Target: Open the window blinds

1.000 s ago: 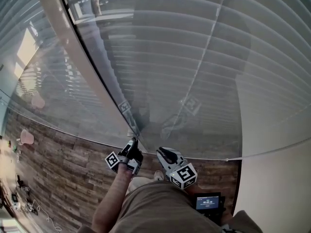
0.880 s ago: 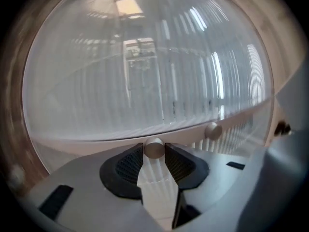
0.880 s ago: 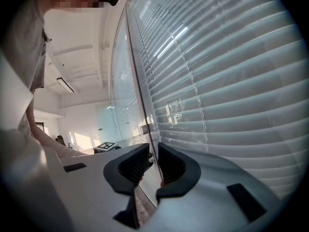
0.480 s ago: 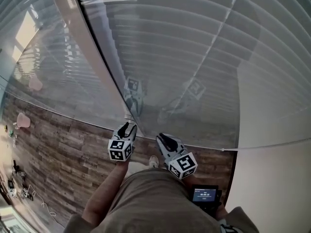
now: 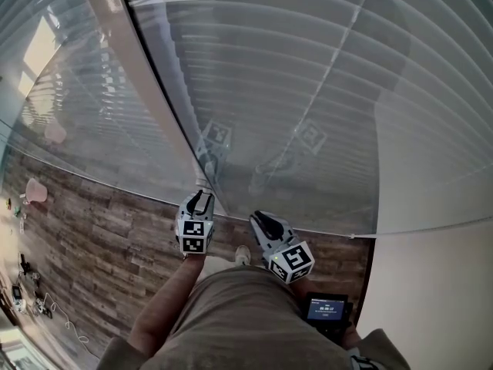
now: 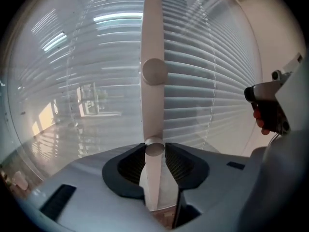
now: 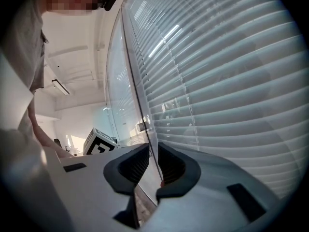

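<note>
The left gripper has rolled about the wand, its jaws just closing back onto it. The right gripper has its jaws slightly apart, a thin line between them ungripped. The slats ahead look shut, so more twisting likely remains.

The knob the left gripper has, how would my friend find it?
Start at the window blinds and find the white post running up the glass. Two round white knobs sit on it, one above the other. Yours is the lower knob, between the left gripper's black jaws, which have just been closing on it; the upper knob stands free.
</note>
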Demonstrator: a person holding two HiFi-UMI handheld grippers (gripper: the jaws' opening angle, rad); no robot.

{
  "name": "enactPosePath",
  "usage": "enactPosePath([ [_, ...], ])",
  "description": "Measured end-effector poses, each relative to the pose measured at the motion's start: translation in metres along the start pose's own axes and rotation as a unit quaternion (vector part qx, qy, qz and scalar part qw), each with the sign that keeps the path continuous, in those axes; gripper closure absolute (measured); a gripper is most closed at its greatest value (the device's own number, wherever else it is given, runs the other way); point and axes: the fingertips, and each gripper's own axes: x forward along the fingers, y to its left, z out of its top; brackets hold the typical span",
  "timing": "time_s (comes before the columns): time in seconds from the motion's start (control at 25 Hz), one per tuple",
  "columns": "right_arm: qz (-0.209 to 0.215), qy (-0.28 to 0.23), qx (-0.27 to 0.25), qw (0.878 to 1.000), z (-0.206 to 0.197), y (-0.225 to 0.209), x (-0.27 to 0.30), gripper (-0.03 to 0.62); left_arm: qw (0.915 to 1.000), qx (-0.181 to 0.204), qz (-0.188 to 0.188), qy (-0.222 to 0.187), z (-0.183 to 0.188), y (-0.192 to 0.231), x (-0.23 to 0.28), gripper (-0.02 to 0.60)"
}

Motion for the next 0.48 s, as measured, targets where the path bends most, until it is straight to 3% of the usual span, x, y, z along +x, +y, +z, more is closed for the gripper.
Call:
enactPosePath([
  [0.2,0.000,-0.001,0.001,1.000,-0.005,0.000,0.004,0.542,0.9995,-0.030,0.003,-0.003,-0.001,0.005,0.005,0.445],
  [0.48,0.000,0.000,0.002,1.000,-0.031,0.001,0.012,0.542,0.9882,-0.148,-0.036,-0.008,-0.027,0.013,0.012,0.448],
])
